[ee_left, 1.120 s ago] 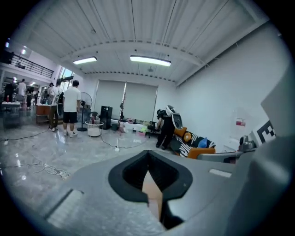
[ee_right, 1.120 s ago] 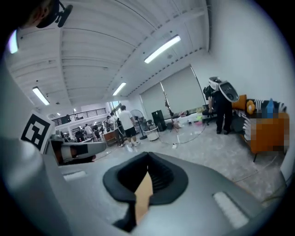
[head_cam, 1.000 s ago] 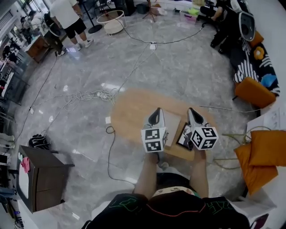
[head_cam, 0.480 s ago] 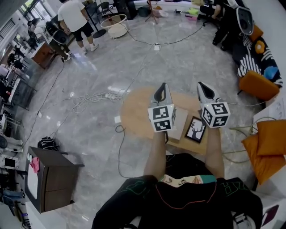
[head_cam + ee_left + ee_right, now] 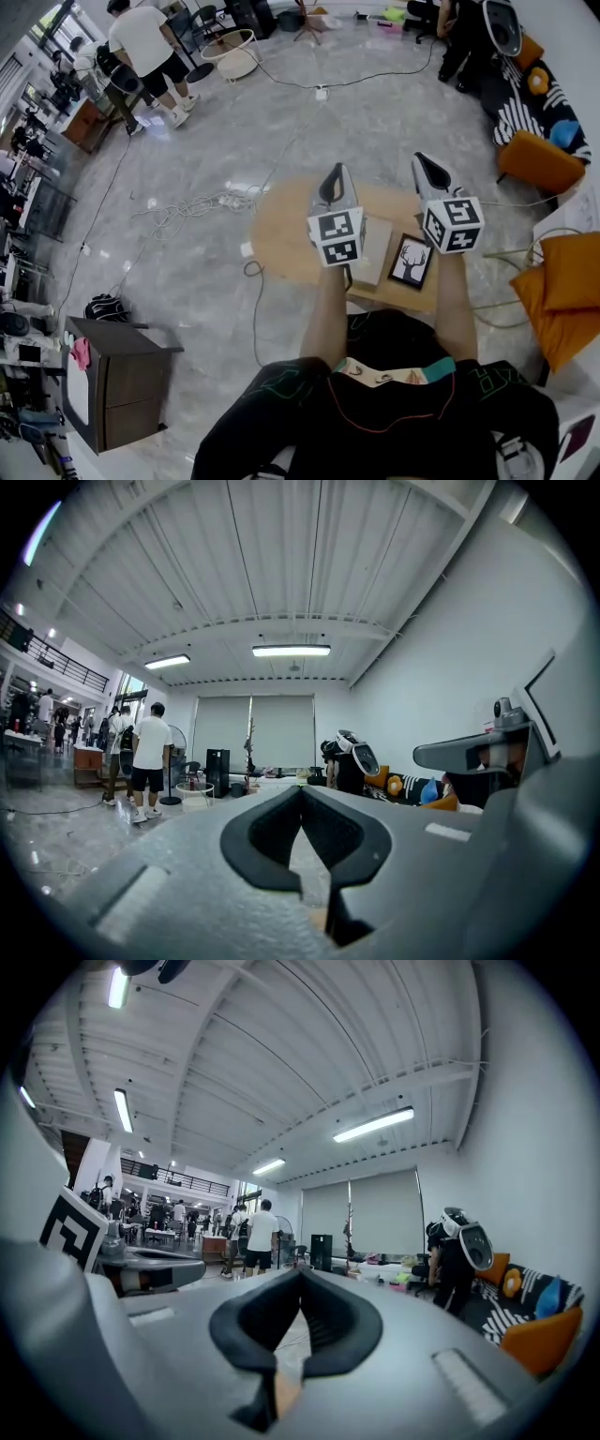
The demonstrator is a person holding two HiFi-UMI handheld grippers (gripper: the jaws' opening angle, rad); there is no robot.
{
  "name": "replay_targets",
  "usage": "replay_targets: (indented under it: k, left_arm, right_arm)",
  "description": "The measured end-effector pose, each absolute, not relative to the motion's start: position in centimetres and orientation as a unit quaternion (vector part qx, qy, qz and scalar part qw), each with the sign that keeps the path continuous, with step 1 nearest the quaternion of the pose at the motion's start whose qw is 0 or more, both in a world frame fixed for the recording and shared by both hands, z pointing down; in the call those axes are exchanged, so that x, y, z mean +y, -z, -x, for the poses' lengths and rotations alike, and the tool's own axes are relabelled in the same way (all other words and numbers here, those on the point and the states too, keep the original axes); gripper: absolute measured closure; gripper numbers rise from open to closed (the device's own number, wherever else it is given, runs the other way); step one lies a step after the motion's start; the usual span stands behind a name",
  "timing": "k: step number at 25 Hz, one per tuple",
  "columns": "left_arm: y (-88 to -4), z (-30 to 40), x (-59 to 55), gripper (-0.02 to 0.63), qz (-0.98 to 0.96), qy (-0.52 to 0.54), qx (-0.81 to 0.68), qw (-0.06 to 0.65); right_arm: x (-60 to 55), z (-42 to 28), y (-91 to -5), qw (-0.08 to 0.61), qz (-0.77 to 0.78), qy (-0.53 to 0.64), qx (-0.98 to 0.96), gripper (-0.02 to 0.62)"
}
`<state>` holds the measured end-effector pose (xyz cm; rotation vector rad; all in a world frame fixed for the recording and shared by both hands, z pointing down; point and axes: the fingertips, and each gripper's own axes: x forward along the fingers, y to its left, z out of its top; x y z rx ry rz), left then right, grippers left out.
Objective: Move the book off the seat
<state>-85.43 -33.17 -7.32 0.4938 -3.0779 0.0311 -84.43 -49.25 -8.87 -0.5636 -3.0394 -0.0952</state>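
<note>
A beige book (image 5: pixel 377 251) lies on the oval wooden seat (image 5: pixel 281 234), next to a framed deer picture (image 5: pixel 411 261). Both grippers are held high above them and point level into the room. My left gripper (image 5: pixel 337 172) hangs over the book's left part, its jaws shut with nothing between them (image 5: pixel 301 789). My right gripper (image 5: pixel 424 161) hovers over the picture, also shut and empty (image 5: pixel 300 1274). Neither touches the book. Each gripper view looks out across the hall, so neither shows the book.
Cables (image 5: pixel 187 204) trail over the marble floor left of the seat. A dark cabinet (image 5: pixel 112 380) stands at the lower left. Orange cushions (image 5: pixel 567 291) and an orange chair (image 5: pixel 534 159) sit at the right. People (image 5: pixel 145 42) stand far back left.
Both grippers have risen from low over the seat to well above it, rolling slightly. Both jaws stayed shut. The book and picture have not moved.
</note>
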Motion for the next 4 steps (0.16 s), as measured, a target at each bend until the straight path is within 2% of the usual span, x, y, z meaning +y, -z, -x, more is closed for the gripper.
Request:
replay_targets:
  k: [4]
  left_arm:
    - [7.51,85.86,-33.7,0.595,-0.16,-0.015,-0.987,0.01]
  right_arm:
    - [-49.7,84.85,9.55,0.018,0.18,0.036,-0.983,0.592]
